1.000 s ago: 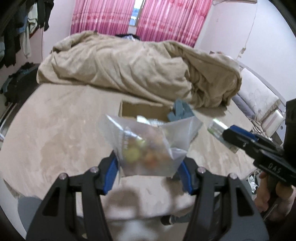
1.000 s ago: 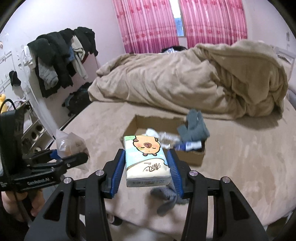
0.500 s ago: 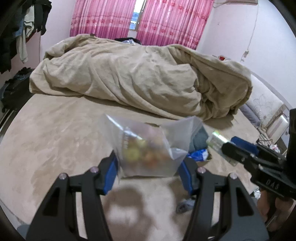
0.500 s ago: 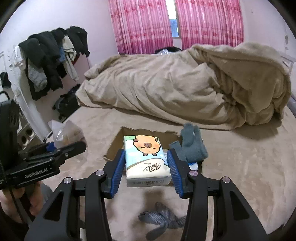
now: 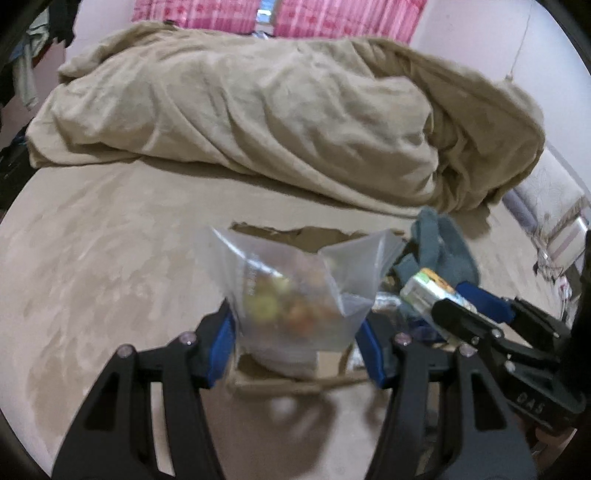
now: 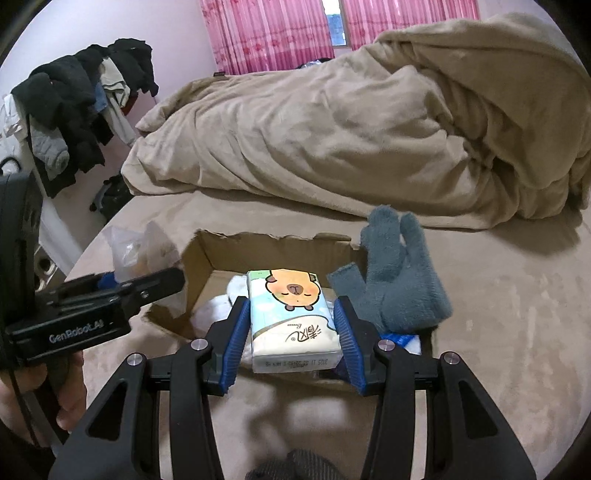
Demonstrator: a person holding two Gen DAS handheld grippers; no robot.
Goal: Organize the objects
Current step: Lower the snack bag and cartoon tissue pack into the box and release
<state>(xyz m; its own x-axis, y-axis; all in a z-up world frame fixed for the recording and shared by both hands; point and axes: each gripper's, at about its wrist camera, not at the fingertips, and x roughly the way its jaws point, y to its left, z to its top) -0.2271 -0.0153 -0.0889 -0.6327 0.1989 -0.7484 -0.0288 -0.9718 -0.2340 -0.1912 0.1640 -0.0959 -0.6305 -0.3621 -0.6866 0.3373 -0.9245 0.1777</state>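
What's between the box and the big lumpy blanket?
Only bare tan bed cover lies between the cardboard box and the blanket, seen in the right wrist view.

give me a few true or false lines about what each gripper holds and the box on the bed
1. The left gripper holds a clear bag. True.
2. The right gripper holds a glove. False: it grips a tissue pack.
3. A grey glove hangs over the box edge. True.
4. The box is closed. False: it is open on top.
5. The curtains are blue. False: pink.
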